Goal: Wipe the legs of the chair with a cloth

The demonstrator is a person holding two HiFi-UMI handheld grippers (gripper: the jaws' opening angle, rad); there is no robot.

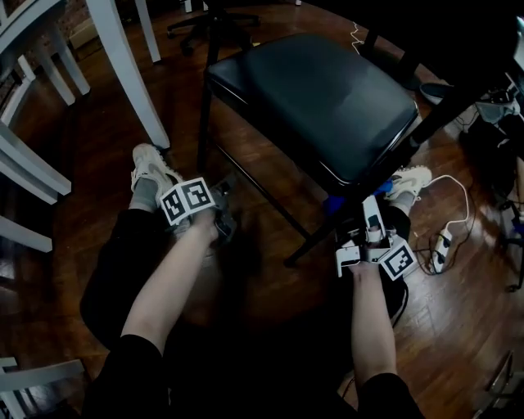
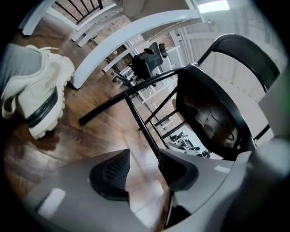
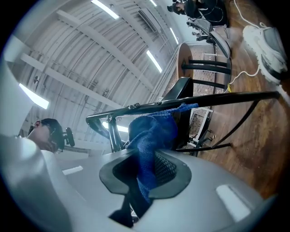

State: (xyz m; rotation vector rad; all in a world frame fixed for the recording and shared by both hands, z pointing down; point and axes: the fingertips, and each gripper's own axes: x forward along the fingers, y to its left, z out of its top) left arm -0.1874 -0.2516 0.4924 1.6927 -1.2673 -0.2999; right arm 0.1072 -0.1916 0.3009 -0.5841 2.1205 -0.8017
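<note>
A black folding chair with a padded seat (image 1: pixel 319 98) stands on the wood floor in front of me. My left gripper (image 1: pixel 221 211) is low beside the chair's front left leg (image 1: pixel 202 114). In the left gripper view its jaws (image 2: pixel 144 161) stand open, and a thin black chair leg (image 2: pixel 138 122) runs down toward the gap, close to the right pad without being pinched. My right gripper (image 1: pixel 368 214) is under the seat's right front corner, shut on a blue cloth (image 3: pixel 152 136). The cloth (image 1: pixel 334 203) lies against the black frame tube (image 3: pixel 217 99).
White table legs (image 1: pixel 127 74) and white chair parts (image 1: pixel 29 164) stand at the left. An office chair base (image 1: pixel 205 20) is at the top. A white power strip and cable (image 1: pixel 442 245) lie at the right. The person's shoes (image 1: pixel 151 168) (image 1: pixel 409 180) flank the chair.
</note>
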